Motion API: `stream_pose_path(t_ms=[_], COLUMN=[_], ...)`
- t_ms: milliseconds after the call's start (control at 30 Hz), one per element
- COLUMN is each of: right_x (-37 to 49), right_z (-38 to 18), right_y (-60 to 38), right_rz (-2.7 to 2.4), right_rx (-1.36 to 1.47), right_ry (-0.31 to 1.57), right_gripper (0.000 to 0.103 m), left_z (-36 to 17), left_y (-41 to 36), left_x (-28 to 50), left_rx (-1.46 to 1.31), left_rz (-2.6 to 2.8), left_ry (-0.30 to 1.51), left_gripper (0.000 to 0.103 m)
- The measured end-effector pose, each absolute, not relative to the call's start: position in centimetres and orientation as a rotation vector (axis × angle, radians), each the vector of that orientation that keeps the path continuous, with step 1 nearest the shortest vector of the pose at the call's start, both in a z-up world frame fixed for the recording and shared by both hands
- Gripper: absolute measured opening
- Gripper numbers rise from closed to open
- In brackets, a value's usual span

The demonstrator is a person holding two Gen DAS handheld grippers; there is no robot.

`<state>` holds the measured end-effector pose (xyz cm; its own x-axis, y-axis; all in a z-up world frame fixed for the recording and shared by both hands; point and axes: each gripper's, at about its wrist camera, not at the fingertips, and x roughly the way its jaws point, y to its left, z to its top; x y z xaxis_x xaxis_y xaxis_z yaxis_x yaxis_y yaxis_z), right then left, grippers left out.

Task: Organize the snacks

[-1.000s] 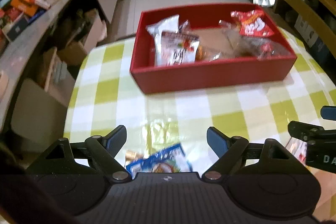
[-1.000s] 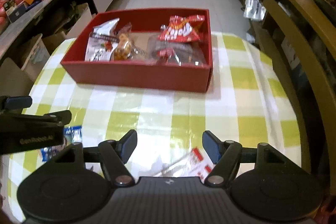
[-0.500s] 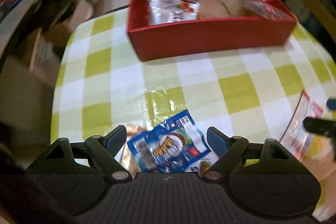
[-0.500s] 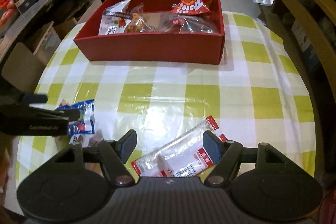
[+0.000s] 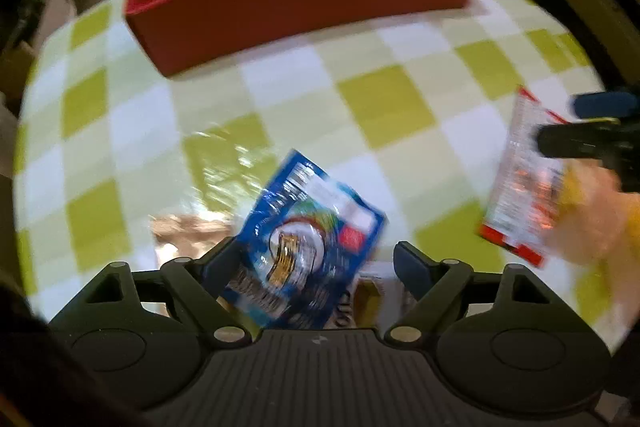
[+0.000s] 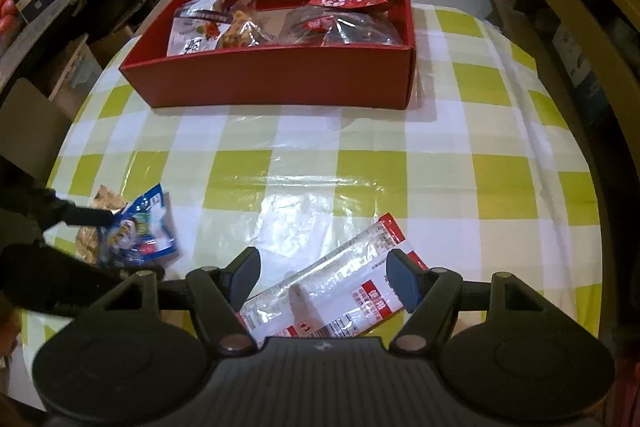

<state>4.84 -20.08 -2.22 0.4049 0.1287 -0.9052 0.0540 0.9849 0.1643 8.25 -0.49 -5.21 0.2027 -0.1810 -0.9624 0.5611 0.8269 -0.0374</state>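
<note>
A blue snack bag (image 5: 308, 247) was seen lying on the checked table (image 5: 384, 103), between the fingers of the left claw (image 5: 316, 263). The claw was wide apart and was closing, but the bag was not yet squeezed. Part of a brown packet (image 5: 184, 231) was tucked under the blue bag.

A long red and white packet (image 6: 332, 287) was lying slanted between the fingers of the right claw (image 6: 324, 273). That claw was held partly open too, and nothing was gripped by it.

The red box (image 6: 280, 83) was set further back on the table, with several snacks already inside.

Trouble could be expected here. The blue bag was shiny and puffy, so it might be slid out when pinched. The brown packet could be caught along with it. The long packet was lying crosswise, so only a corner might be grabbed, and it could be dropped before the box was reached.
</note>
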Motion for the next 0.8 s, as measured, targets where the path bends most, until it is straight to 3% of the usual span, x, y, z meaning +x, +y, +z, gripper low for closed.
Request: stream_pose_path(t_ms=[467,733,800], right_x=[3.7,3.6,3.5], right_z=[-3.6,-4.0,-4.2], right_y=[-20.3,-19.4,-19.3], right_rz=[0.02,0.006,-0.004], right_rx=[0.153,0.145,0.151], right_ry=[1.231,1.259,1.268], right_gripper=[0.075,0.075,0.075], left_z=[-5.9,-5.7,-5.6], left_y=[-3.6,-3.0,-3.6], left_x=[7.2,5.9,4.9], left_rx=[0.538,0.474,0.501], left_rz=[-0.389,-0.354,-0.346], left_ry=[1.218,1.246,1.237], left_gripper=[0.081,0.062,0.062])
